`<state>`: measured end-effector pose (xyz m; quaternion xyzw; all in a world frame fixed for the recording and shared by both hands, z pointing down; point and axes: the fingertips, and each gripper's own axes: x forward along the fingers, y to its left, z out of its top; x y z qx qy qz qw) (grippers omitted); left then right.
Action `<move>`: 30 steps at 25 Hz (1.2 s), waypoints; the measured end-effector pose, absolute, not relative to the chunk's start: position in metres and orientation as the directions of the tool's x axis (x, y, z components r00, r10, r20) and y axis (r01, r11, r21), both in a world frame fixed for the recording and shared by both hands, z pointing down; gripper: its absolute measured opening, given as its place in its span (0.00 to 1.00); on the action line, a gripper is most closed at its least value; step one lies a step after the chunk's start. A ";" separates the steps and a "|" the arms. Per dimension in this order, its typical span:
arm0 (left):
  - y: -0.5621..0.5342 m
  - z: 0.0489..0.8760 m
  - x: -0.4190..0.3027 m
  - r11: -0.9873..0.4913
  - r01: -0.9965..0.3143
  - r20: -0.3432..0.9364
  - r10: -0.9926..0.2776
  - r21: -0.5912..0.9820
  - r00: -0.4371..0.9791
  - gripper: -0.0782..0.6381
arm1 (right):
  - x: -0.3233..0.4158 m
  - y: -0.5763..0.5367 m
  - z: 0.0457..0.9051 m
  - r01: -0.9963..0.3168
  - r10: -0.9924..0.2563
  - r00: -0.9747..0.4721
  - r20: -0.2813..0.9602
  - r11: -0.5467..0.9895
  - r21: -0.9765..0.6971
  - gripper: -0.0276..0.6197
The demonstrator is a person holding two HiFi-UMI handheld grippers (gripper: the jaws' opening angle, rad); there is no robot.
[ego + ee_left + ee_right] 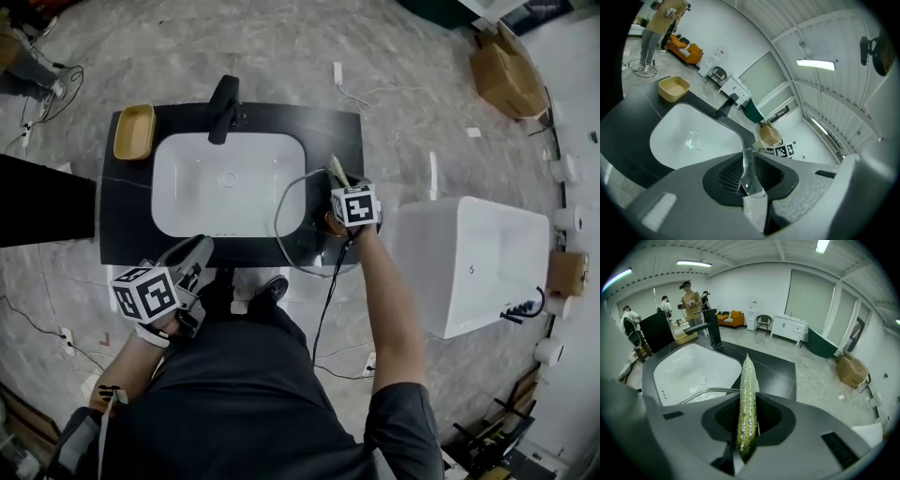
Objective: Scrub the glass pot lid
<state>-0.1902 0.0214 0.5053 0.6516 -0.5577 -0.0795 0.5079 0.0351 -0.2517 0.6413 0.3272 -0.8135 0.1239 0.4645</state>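
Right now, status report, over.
Right gripper shut on scrub sponge, at glass pot lid by right edge of sink. Left gripper shut on clear piece, apart from lid. No obstruction seen.

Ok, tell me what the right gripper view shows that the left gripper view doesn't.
Only the right gripper view: the sponge clamped in the right gripper, and the lid, its rim just beyond.

Only the left gripper view: a clear piece in the left gripper's shut jaws, and a marker cube.

Both: the basin and the faucet.
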 end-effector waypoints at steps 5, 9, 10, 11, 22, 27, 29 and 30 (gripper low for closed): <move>0.029 0.511 -0.201 0.171 -0.647 0.479 -0.811 0.743 0.336 0.21 | -0.018 -0.219 0.668 -0.457 -0.346 -0.392 0.852 0.877 0.146 0.14; 0.024 0.509 -0.188 0.138 -0.660 0.474 -0.802 0.739 0.363 0.21 | -0.051 -0.175 0.683 -0.194 -0.215 -0.393 0.894 0.970 0.148 0.14; 0.022 0.507 -0.183 0.124 -0.663 0.470 -0.800 0.738 0.373 0.21 | -0.057 -0.162 0.684 -0.131 -0.186 -0.393 0.901 0.981 0.145 0.14; 0.020 0.505 -0.180 0.112 -0.666 0.467 -0.797 0.737 0.382 0.21 | -0.062 -0.152 0.685 -0.079 -0.166 -0.392 0.905 0.986 0.146 0.14; 0.006 0.498 -0.151 0.034 -0.676 0.458 -0.760 0.737 0.461 0.21 | -0.050 -0.064 0.688 0.187 -0.099 -0.394 0.914 0.965 0.186 0.14; 0.003 0.492 -0.136 0.011 -0.678 0.461 -0.742 0.735 0.486 0.21 | -0.027 -0.023 0.683 0.295 -0.039 -0.443 0.896 0.937 0.187 0.14; 0.001 0.491 -0.129 0.002 -0.677 0.461 -0.733 0.736 0.499 0.21 | -0.016 -0.009 0.682 0.307 -0.011 -0.462 0.887 0.936 0.172 0.14; -0.001 0.491 -0.126 -0.004 -0.677 0.462 -0.729 0.736 0.506 0.21 | -0.010 -0.003 0.682 0.309 -0.002 -0.467 0.884 0.937 0.165 0.14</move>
